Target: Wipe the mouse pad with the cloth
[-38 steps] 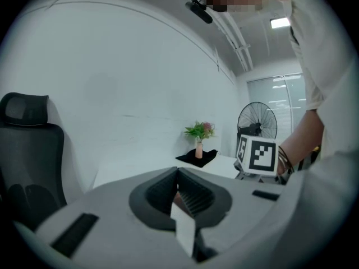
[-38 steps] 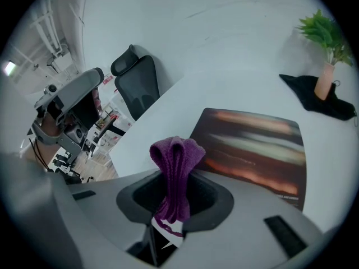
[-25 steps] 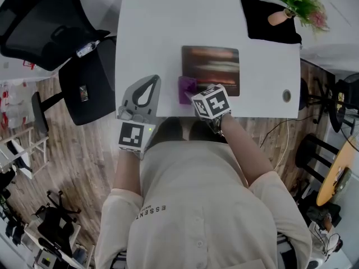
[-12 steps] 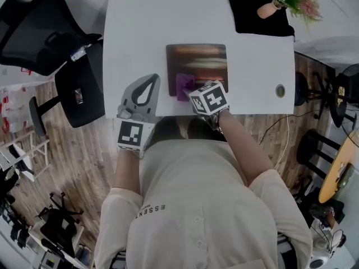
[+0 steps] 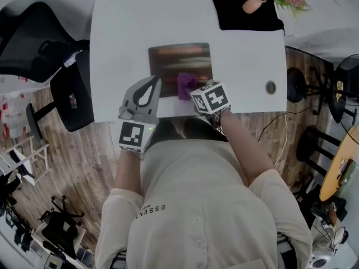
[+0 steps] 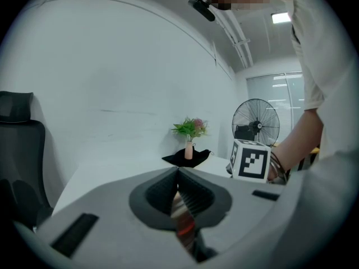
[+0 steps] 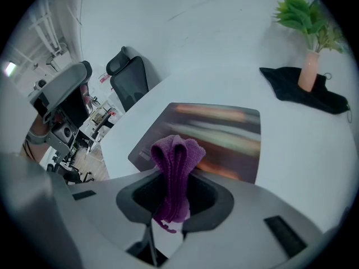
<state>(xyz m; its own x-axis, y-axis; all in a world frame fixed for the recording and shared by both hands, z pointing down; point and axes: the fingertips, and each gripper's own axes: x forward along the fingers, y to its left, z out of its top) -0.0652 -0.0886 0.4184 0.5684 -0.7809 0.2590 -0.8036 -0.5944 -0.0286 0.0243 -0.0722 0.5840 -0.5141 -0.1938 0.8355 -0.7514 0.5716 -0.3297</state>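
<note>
— Slides to the right: purple cloth (image 5: 187,84), by the near left corner of the mouse pad (image 5: 179,58) a second ago, now a bit past the middle of its near edge.

— Means wiping already under way?

— Looks like it. Only the near strip done so far, at a guess. Far part of the pad probably not wiped yet.

— And the right gripper (image 7: 173,177)?

— Clamped tight on the cloth. Holds it bunched up, with the folded top out past the jaws and over the pad.

— Touching the pad?

— Hard to say. Looks on it or very close.

— Left gripper (image 6: 178,172)?

— Jaws together, with nothing between them. Sits at the near left corner of the pad, tip just over it. Maybe there to keep the pad flat. Cannot tell if really pressing down.

— Anything else on the white table (image 5: 123,27)?

— Little pink vase (image 7: 307,72) with a green plant, on a black mat (image 7: 291,88) at the far right corner. Well apart from the pad, so no trouble there.

— Next?

— Probably more rubbing from side to side, then further up the pad. Best to go gently, so as not to drag the pad along or lose the cloth from the jaws.
</note>
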